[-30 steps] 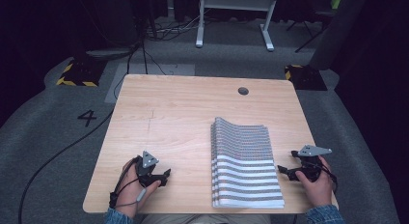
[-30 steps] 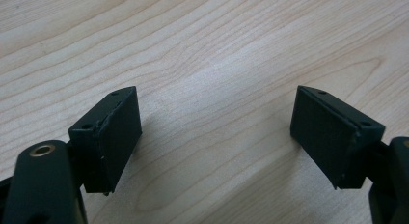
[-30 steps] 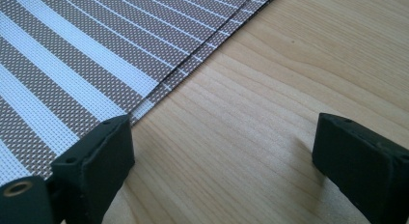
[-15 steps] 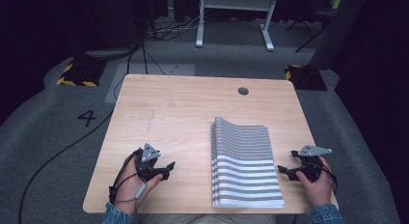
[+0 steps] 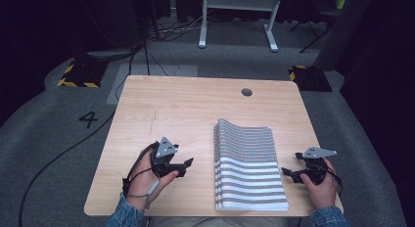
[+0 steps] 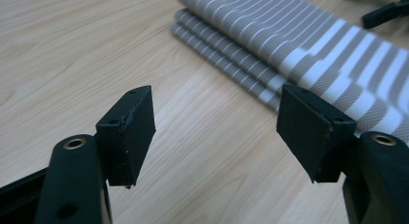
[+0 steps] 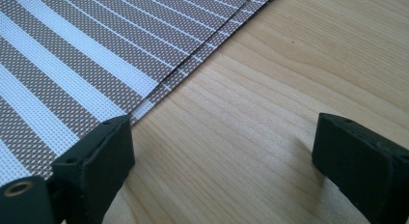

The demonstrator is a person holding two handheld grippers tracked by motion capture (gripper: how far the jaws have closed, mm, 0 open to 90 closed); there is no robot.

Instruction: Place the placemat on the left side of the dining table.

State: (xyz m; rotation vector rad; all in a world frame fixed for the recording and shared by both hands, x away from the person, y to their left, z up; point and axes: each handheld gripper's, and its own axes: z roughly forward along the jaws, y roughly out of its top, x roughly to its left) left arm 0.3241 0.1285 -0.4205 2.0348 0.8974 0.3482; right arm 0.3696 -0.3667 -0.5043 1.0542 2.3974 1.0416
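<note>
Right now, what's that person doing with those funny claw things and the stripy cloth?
A person sits at a wooden table with a claw-like gripper in each hand. A folded grey-and-white striped cloth lies between them. The left gripper points toward the cloth's left side, its jaws open with nothing between them. The right gripper sits by the cloth's right edge, jaws open too. Nobody is holding the cloth yet.

A pale wood worktop (image 5: 186, 104) with rounded corners stands on grey carpet (image 5: 58, 153). A small round hole (image 5: 246, 92) sits near its far edge. Nearer the person than that hole, a stack of grey and white striped mats (image 5: 247, 163) lies flat on the wood, its near end just short of the worktop's front edge. The stack's far end curls up a little.
</note>
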